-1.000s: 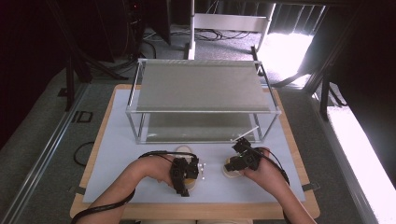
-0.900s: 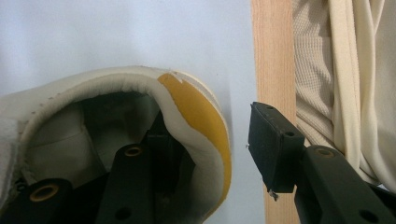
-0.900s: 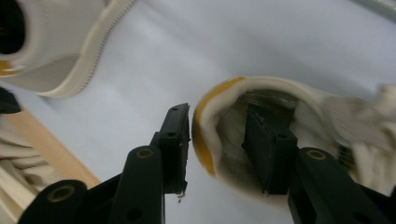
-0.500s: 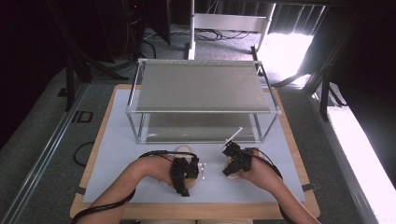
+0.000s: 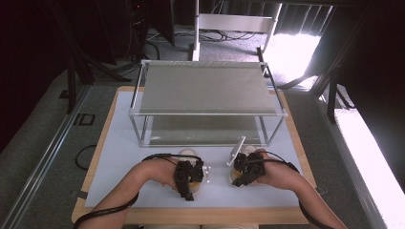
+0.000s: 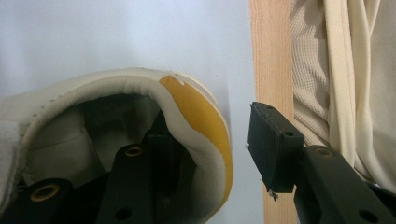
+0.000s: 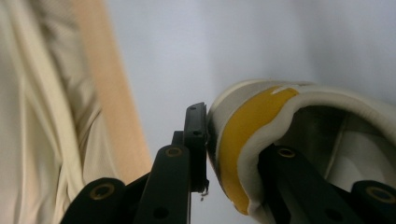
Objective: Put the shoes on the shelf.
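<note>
So we've got a shoe in front of each hand, down at the near edge of the mat (image 5: pixel 119 157), short of the rack (image 5: pixel 210 88). The right gripper (image 7: pixel 233 140) has just been closing and now pinches the right shoe (image 7: pixel 261 126) at the heel: one finger (image 7: pixel 195 135) pressed on the outside of the yellow heel tab, the other tucked inside the collar. The left gripper (image 6: pixel 210 149) isn't there yet: one finger (image 6: pixel 273 144) stands clear outside the left shoe (image 6: pixel 187 116), with a gap to the heel, the other sits down inside the opening. We'd say this is the grab step, with one shoe gripped and one only straddled. Next we'd squeeze the left one shut on its heel, then lift both, probably toward the rack, and keep them level so they don't twist out.
</note>
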### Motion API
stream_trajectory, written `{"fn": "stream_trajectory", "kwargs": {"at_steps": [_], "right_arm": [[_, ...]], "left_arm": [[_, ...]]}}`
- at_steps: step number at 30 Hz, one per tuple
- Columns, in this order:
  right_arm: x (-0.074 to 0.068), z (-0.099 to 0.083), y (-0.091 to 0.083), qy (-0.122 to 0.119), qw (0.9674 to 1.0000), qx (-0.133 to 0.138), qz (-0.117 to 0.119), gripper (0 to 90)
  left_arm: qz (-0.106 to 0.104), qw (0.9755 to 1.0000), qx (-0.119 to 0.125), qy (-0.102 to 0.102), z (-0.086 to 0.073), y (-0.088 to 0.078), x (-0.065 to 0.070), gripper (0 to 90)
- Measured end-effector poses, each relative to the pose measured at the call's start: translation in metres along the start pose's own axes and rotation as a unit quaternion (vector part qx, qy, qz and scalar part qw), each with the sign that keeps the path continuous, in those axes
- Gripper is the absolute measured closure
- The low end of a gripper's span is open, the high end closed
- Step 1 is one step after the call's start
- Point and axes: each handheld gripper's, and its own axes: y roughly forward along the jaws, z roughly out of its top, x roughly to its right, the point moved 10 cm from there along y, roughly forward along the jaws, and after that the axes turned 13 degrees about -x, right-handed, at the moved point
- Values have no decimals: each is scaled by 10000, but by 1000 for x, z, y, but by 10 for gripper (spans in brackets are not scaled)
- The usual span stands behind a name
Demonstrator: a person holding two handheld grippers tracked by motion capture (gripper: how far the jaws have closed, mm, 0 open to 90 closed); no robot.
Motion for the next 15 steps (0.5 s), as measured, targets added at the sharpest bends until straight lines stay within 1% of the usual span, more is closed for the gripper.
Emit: {"fn": "stream_trajectory", "kwargs": {"at_steps": [1, 3, 4, 5, 7, 9, 12, 15], "right_arm": [[-2, -1, 0, -144, 9999, -77, -32, 772], [-5, -1, 2, -297, 9992, -225, -151, 772], [-6, -2, 3, -400, 9986, -317, -160, 775], [-8, -3, 5, -475, 9979, -406, -161, 774], [-11, -3, 7, -619, 9969, -485, -87, 772], [-13, -6, 11, -805, 9951, -580, -14, 763], [-12, -8, 17, -857, 9941, -660, 101, 760], [-12, -10, 26, -860, 9930, -810, 59, 776]], "left_arm": [[-1, 10000, -5, 11, 0, 0, 0, 551], [-6, 10000, -7, 2, 0, 0, 0, 551], [-4, 10000, -12, 6, 0, 0, 0, 551], [-4, 10000, -11, 4, 0, 0, 0, 551], [-6, 10000, -12, 0, 0, 0, 0, 552], [-17, 10000, -2, 8, 0, 0, 0, 554], [-12, 10000, -4, 9, 0, 0, 0, 556], [-26, 10000, 21, 5, 0, 0, 0, 556]]}}
